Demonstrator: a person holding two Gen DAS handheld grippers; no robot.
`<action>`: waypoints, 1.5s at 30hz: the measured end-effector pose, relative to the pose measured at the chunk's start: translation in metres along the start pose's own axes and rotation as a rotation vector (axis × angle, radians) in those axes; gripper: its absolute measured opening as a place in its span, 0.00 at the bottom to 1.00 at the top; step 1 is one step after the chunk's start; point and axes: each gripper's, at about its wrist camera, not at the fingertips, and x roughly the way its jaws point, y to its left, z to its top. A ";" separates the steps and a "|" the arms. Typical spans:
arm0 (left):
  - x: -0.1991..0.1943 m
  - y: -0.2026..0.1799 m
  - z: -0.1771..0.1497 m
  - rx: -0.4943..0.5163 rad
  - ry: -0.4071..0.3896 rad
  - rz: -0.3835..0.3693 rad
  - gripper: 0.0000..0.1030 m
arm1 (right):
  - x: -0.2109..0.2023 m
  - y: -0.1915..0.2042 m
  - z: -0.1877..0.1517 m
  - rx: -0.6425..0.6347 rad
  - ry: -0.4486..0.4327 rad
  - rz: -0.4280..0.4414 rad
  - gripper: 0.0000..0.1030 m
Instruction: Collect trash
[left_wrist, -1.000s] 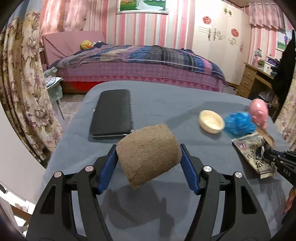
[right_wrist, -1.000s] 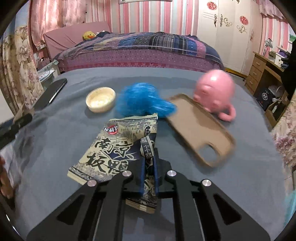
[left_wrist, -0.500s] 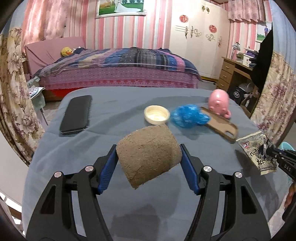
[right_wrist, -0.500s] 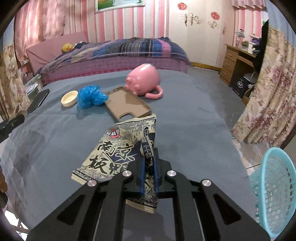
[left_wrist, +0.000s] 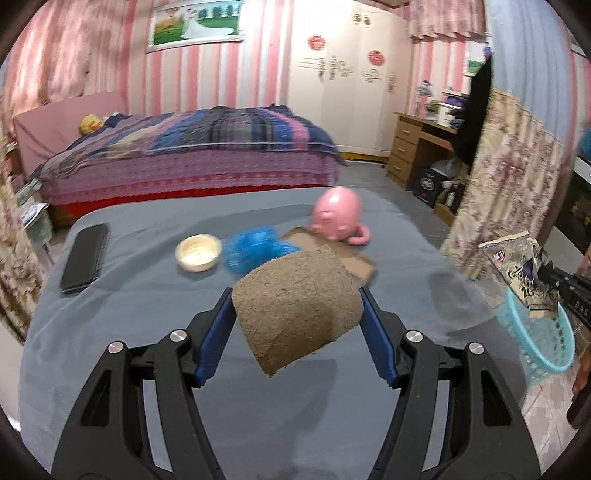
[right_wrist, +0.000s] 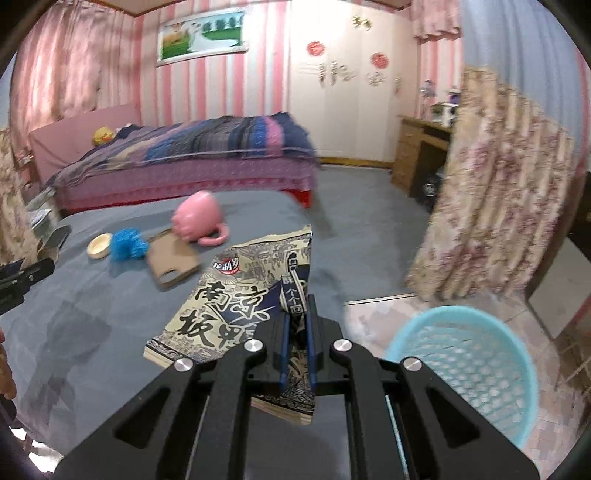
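Bare grey table (left_wrist: 110, 332) lies near; pink mug (left_wrist: 338, 214) farther back; basket (right_wrist: 476, 354) mouth unobstructed.

You have swung both grippers toward the right end of the counter (left_wrist: 110, 369). Your right gripper (right_wrist: 295, 325) has carried the snack wrapper (right_wrist: 236, 295) off the counter's edge, so the blue basket (right_wrist: 480, 369) on the floor now lies just beside it. From your left gripper (left_wrist: 299, 317), the black phone (left_wrist: 85, 258) has slid far to the left, and the basket has come into view at the right.

Black claw (left_wrist: 297, 314), blue pads (left_wrist: 216, 334), silver screws (left_wrist: 177, 335)
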 end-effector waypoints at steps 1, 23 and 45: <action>0.000 -0.011 0.002 0.008 -0.003 -0.016 0.62 | -0.003 -0.008 0.000 0.005 -0.002 -0.013 0.08; 0.047 -0.242 0.010 0.245 0.007 -0.340 0.62 | -0.044 -0.209 -0.064 0.227 0.031 -0.319 0.08; 0.102 -0.373 -0.021 0.383 0.093 -0.515 0.79 | -0.037 -0.258 -0.110 0.315 0.049 -0.385 0.08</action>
